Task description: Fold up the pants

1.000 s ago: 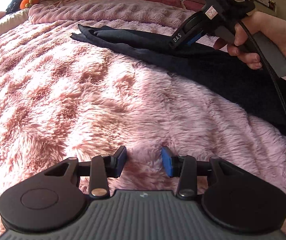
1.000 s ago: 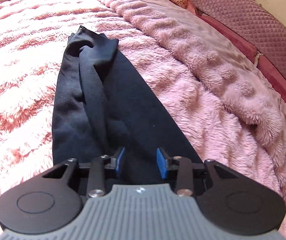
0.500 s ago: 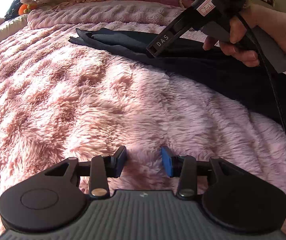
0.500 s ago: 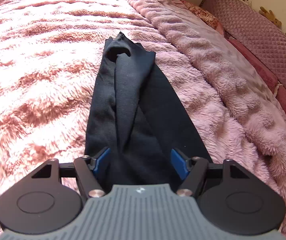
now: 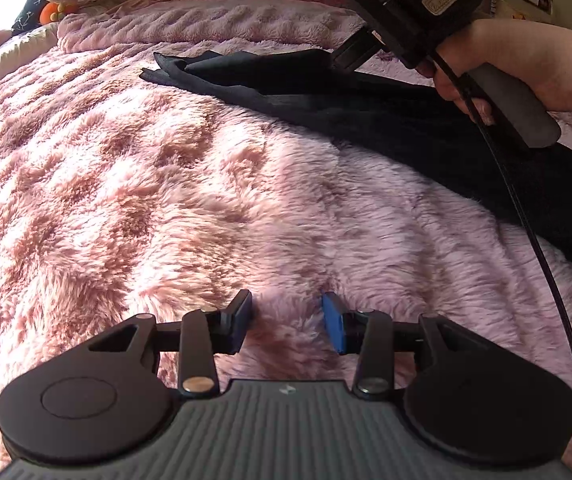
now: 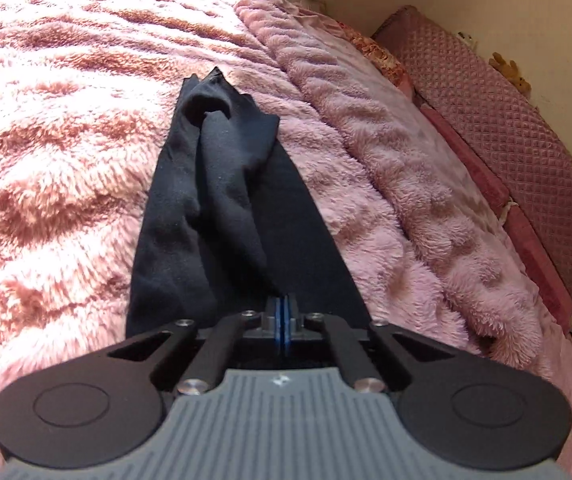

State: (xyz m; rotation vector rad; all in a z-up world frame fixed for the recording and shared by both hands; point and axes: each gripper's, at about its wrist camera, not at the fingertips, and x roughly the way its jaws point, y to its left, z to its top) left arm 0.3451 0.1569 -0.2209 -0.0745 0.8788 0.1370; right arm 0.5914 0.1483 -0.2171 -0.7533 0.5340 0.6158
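Dark navy pants [image 6: 222, 208] lie stretched out on a fluffy pink blanket [image 6: 46, 184], legs pointing away, the far ends rumpled. My right gripper [image 6: 282, 312] is shut over the near part of the pants; a taut ridge of cloth runs up to its blue pads. In the left wrist view the pants [image 5: 365, 108] cross the upper right, with the right gripper's body [image 5: 409, 8] held in a hand above them. My left gripper [image 5: 287, 320] is open and empty, low over the bare blanket [image 5: 166, 200], well short of the pants.
A rolled pink fleece blanket [image 6: 385, 152] lies along the right of the pants. A quilted pink headboard or cushion [image 6: 525, 152] runs by the wall. An orange toy [image 5: 56, 10] sits at the far left corner. A black cable [image 5: 525, 220] hangs from the right gripper.
My right gripper went from wide open to shut on the pants cloth and rose a little. The left gripper has barely moved and stays open.
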